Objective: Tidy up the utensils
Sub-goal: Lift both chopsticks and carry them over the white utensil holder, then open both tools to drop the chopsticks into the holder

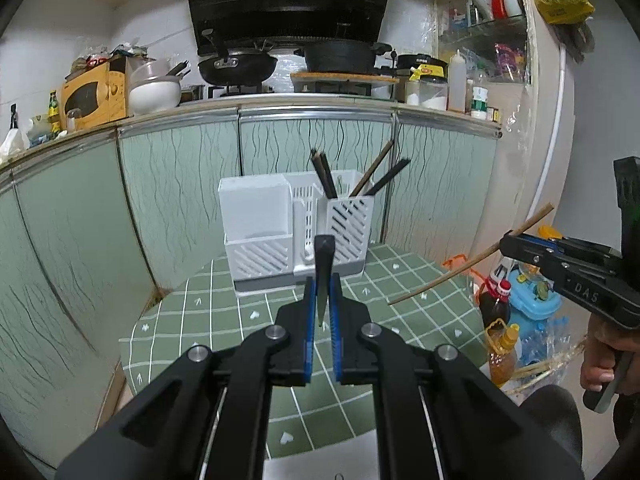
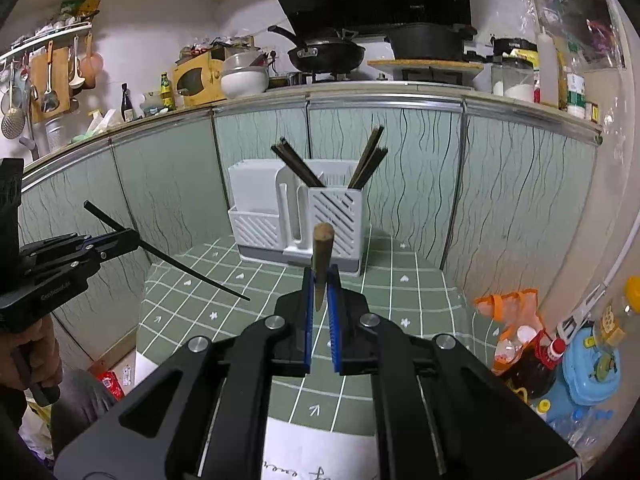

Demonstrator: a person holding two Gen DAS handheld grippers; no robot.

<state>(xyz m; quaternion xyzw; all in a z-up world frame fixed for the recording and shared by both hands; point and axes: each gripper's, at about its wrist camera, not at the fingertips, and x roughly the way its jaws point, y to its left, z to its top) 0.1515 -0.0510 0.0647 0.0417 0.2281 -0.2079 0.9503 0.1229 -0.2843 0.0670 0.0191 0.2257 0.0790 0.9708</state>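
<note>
Chopsticks held over the green table

Kitchen cabinets back a green-checked table [image 1: 224,320] carrying a white utensil holder [image 1: 296,232] with dark chopsticks in holder [image 1: 324,180] leaning from its right compartment. Left gripper [image 1: 322,300]: fingers shut on a black chopstick [image 1: 323,264], seen end-on. Right gripper [image 2: 321,292]: fingers shut on a brown wooden chopstick [image 2: 321,256], lower tip hidden between the pads. Both sticks above the table, short of the holder.

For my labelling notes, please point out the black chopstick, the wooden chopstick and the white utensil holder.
black chopstick [image 2: 192,268], right wrist view, mid shaft.
wooden chopstick [image 1: 460,270], left wrist view, mid shaft.
white utensil holder [image 1: 256,208], left wrist view, left wall.
</note>
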